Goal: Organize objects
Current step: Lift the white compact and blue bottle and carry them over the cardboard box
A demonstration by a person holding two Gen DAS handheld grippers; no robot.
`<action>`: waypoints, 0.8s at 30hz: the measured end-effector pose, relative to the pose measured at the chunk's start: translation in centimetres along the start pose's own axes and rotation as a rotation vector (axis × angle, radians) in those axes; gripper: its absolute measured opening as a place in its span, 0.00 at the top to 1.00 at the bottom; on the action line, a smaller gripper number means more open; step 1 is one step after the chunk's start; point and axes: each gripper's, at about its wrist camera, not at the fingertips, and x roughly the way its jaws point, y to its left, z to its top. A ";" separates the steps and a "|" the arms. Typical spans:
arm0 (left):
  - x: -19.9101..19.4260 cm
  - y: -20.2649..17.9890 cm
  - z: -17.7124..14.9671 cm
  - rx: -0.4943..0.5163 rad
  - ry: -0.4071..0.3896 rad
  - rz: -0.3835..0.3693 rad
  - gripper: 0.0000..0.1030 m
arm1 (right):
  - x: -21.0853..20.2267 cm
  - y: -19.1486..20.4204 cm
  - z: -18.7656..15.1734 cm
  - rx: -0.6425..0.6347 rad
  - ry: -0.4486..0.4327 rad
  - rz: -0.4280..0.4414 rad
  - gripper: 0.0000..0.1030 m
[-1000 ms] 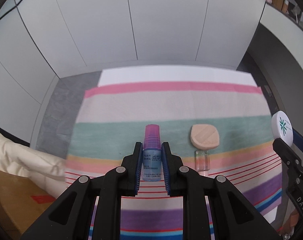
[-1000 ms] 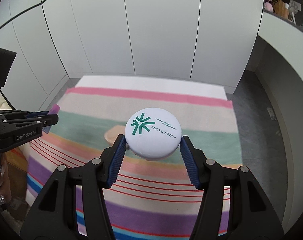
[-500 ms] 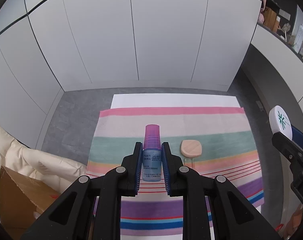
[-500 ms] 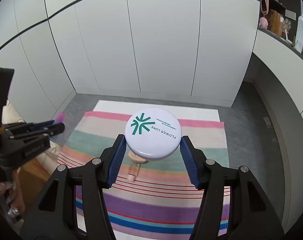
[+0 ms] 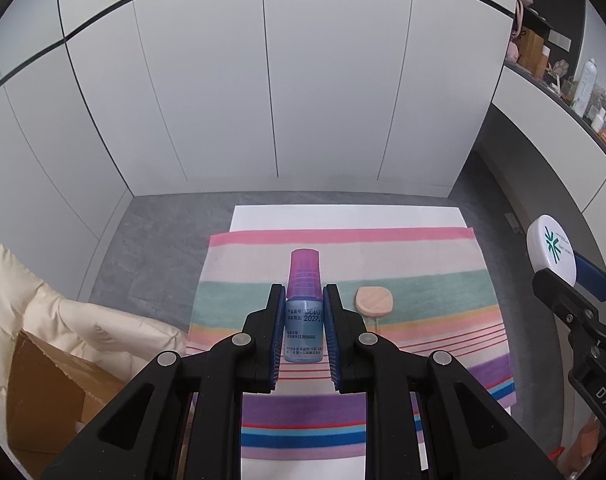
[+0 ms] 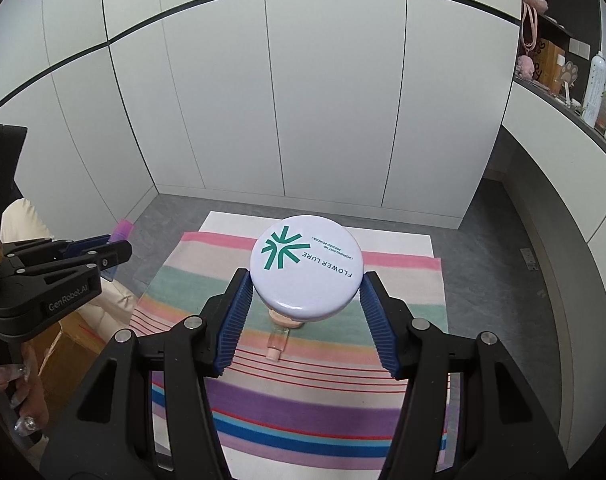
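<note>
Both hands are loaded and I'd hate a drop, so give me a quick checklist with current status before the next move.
1. Left tongs clamped on the blue bottle: ok, pads press both sides.
2. Bottle's pink cap on: ok.
3. Right tongs clamped on the white round compact: ok, it sits between the pads.
4. The two tongs clear of each other: ok.
5. Striped cloth has free room: ok; only a peach-capped clear bottle lies there.
6. Drop-off spot: cannot tell.

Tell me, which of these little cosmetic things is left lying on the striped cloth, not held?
The clear bottle with the peach cap, lying on its side on the striped cloth. The purple-capped blue bottle sits in the left gripper, the white compact in the right gripper.
</note>
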 end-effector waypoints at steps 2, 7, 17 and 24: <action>-0.4 -0.1 -0.3 0.002 0.001 -0.003 0.81 | -0.4 0.1 -0.1 0.000 0.001 -0.002 0.43; -1.3 0.1 -1.0 0.009 0.015 0.005 0.81 | -1.9 0.2 -0.7 0.000 -0.012 -0.003 0.43; -5.5 -0.2 -4.9 0.093 -0.032 0.045 0.81 | -5.8 -0.1 -4.0 0.032 -0.018 -0.018 0.43; -7.0 1.3 -8.1 0.064 0.023 0.012 0.81 | -8.7 -0.6 -7.5 0.092 -0.001 0.000 0.43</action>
